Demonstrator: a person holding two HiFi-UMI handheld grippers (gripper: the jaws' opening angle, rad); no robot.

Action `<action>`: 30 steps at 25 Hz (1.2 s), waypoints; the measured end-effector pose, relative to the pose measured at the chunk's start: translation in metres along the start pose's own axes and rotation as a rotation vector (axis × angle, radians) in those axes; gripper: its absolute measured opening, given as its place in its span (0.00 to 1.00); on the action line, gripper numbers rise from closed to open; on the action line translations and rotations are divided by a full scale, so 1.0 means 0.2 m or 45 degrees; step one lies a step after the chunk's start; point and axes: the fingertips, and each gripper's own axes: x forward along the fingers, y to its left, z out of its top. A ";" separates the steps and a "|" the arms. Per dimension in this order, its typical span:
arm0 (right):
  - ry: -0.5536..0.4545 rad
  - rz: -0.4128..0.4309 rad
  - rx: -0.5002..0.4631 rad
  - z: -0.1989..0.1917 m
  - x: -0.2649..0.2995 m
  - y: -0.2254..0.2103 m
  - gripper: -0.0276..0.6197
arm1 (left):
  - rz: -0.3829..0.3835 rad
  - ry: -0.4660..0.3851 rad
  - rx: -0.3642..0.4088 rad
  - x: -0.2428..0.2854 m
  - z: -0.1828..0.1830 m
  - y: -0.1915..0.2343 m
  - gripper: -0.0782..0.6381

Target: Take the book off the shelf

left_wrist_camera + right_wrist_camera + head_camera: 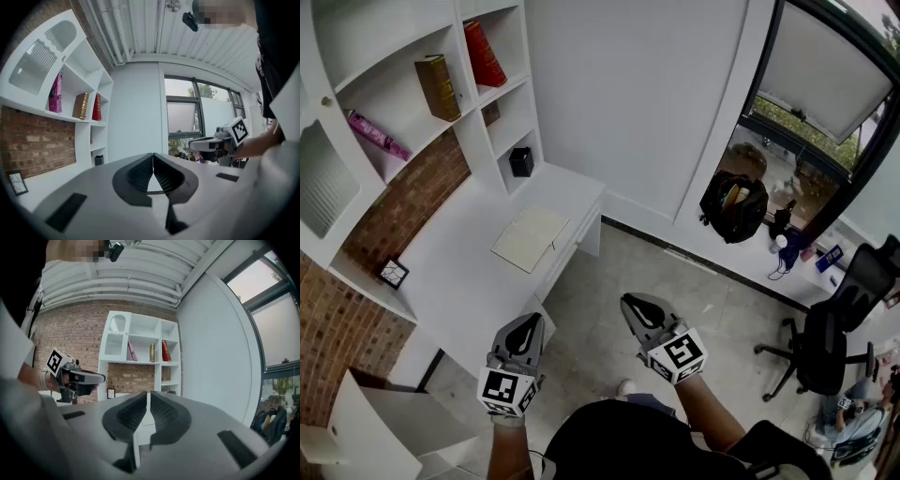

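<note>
Three books stand in the white shelf unit point(502, 94) at upper left: a pink one point(378, 136) leaning, a brown-gold one point(438, 87) and a red one point(485, 53). The right gripper view shows them far ahead, with the red book point(166, 350) rightmost. My left gripper point(528, 322) is shut and empty, over the desk's front corner and well short of the shelf. To its right, my right gripper point(630, 302) hovers over the floor, shut too, with nothing in it. In its own view the left gripper point(153, 155) shows its pads together.
A white desk point(459, 272) below the shelf carries a cream notebook point(531, 238) and a small framed clock point(393, 273). A black cup point(521, 161) sits in a low cubby. A black backpack point(733, 206) and an office chair point(834, 328) stand by the window.
</note>
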 end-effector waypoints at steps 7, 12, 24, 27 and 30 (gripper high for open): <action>-0.044 0.016 0.015 0.03 0.01 -0.16 0.09 | 0.011 0.015 0.033 0.15 0.04 -0.04 0.12; -0.101 0.059 0.068 0.06 -0.07 -0.32 0.09 | 0.009 0.016 0.046 0.30 0.06 -0.12 0.12; -0.137 0.118 0.045 0.06 -0.11 -0.63 0.10 | 0.048 0.002 0.099 0.63 0.15 -0.27 0.12; -0.123 0.111 0.054 0.03 -0.04 -0.68 0.10 | 0.058 0.001 0.087 0.71 0.13 -0.22 0.12; -0.101 0.104 0.056 0.02 0.05 -0.73 0.10 | 0.068 -0.004 0.075 0.78 0.11 -0.12 0.12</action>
